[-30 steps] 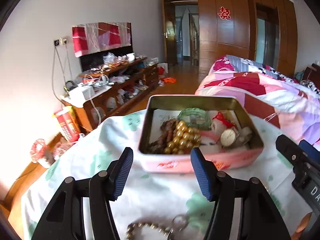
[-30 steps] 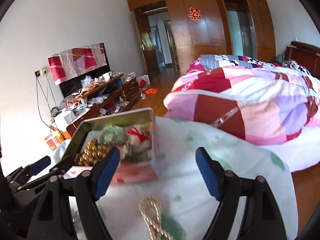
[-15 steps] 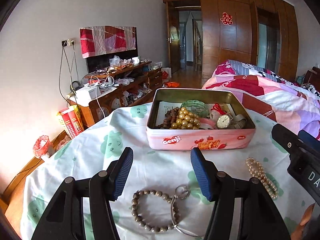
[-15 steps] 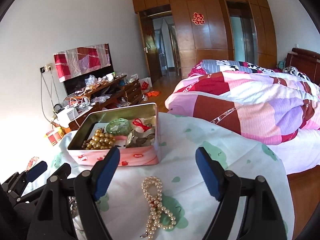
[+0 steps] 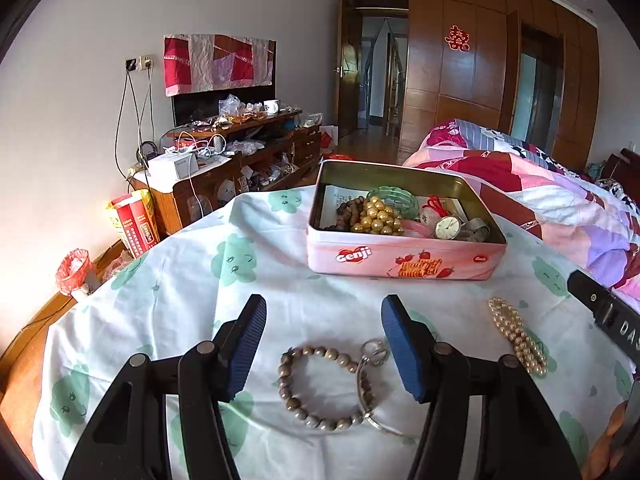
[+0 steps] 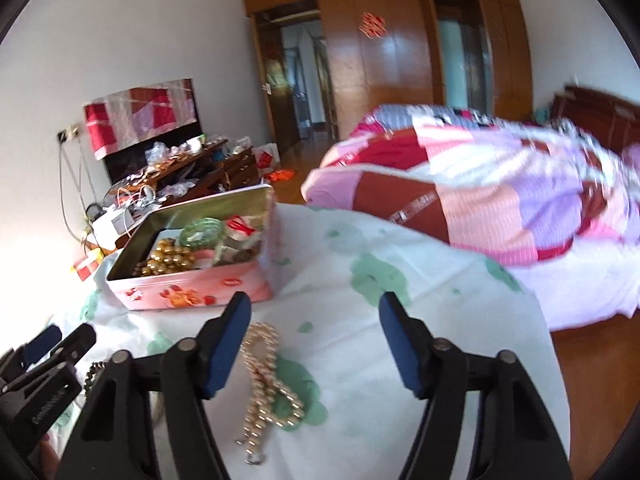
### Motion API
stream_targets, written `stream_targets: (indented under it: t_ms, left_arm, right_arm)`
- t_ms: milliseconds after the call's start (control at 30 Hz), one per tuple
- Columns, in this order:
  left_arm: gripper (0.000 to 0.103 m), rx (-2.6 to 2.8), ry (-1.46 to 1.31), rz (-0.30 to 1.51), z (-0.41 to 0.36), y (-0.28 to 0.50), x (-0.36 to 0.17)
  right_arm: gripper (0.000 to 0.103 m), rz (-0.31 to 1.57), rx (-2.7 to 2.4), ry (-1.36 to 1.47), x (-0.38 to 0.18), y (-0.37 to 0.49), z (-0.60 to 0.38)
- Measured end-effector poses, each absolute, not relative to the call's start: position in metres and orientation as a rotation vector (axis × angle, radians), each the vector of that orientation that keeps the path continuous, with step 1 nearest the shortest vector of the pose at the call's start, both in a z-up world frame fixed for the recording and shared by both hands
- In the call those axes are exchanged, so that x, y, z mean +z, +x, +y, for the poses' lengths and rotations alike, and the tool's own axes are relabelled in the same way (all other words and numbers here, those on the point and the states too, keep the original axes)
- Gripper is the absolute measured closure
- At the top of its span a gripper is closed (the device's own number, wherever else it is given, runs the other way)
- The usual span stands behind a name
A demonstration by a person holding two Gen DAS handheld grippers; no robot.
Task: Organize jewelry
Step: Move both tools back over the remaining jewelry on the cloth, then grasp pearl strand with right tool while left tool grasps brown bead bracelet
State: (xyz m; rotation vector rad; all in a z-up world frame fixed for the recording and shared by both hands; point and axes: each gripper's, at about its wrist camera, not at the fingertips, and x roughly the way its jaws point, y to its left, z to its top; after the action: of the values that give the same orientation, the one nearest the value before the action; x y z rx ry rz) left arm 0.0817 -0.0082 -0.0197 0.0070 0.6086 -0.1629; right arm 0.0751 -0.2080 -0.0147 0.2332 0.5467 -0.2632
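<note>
Room: a bedroom with wood-panelled wardrobes, an open doorway, a bed [image 5: 560, 200] under a patchwork quilt to the right, and a cluttered low cabinet [image 5: 240, 160] by the left wall.

Surface: the desk [image 5: 180, 280] carries a loose white cloth printed with green shapes. The cloth is wrinkled and hangs over the edges.

Container: an open pink tin [image 5: 400, 258] sits at the far middle of the desk. It already holds gold beads, dark beads, a green bangle, a watch and a red-corded item.

Grippers: the left gripper [image 5: 323, 346] is spread wide and empty, above the wooden bead bracelet [image 5: 320, 388]. The right gripper [image 6: 314, 344] is likewise spread and empty. Its left finger lies just beside the pearl strand [image 6: 266, 380].

Loose items: the bracelet lies flat near the desk's front edge, touching a metal ring [image 5: 374, 350]. The pearl strand is doubled over, to the right of the bracelet and well short of the tin.

Likely faults:
1. Cloth pinched with the beads, because the fabric is slack. This would drag the tin.
2. Ring lifted with the bracelet, or dropped, since whether the two are linked cannot be told.
3. Pearl strand slipping out, as round beads roll between flat pads.
4. The right view is motion-blurred. A fast approach may miss the strand.
</note>
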Motion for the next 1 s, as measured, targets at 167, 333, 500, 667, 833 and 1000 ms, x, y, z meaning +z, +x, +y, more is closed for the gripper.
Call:
stream_targets:
  t_ms: [167,333,500,667,833,1000]
  left_arm:
    - [0.042,-0.154,-0.015,0.611,0.006,0.076,-0.019]
    - [0.043,-0.143,-0.133,0.650,0.037,0.078,-0.019]
    - [0.043,-0.146,-0.246,0.723,0.066,0.078,-0.026]
    - [0.043,-0.153,-0.210,0.758,0.076,0.073,-0.028]
    - [0.043,-0.190,-0.108,0.805,0.062,0.075,-0.033]
    - [0.043,-0.199,-0.099,0.847,0.051,0.084,-0.037]
  right_arm:
    - [0.055,0.602,-0.238,0.384,-0.024,0.071,-0.232]
    - [0.057,0.639,-0.160,0.338,-0.024,0.076,-0.217]
    - [0.057,0.699,-0.127,0.260,-0.029,0.085,-0.201]
    - [0.057,0.752,-0.075,0.216,-0.036,0.093,-0.190]
    - [0.057,0.838,-0.051,0.118,-0.047,0.104,-0.170]
    - [0.057,0.885,-0.061,0.054,-0.052,0.108,-0.161]
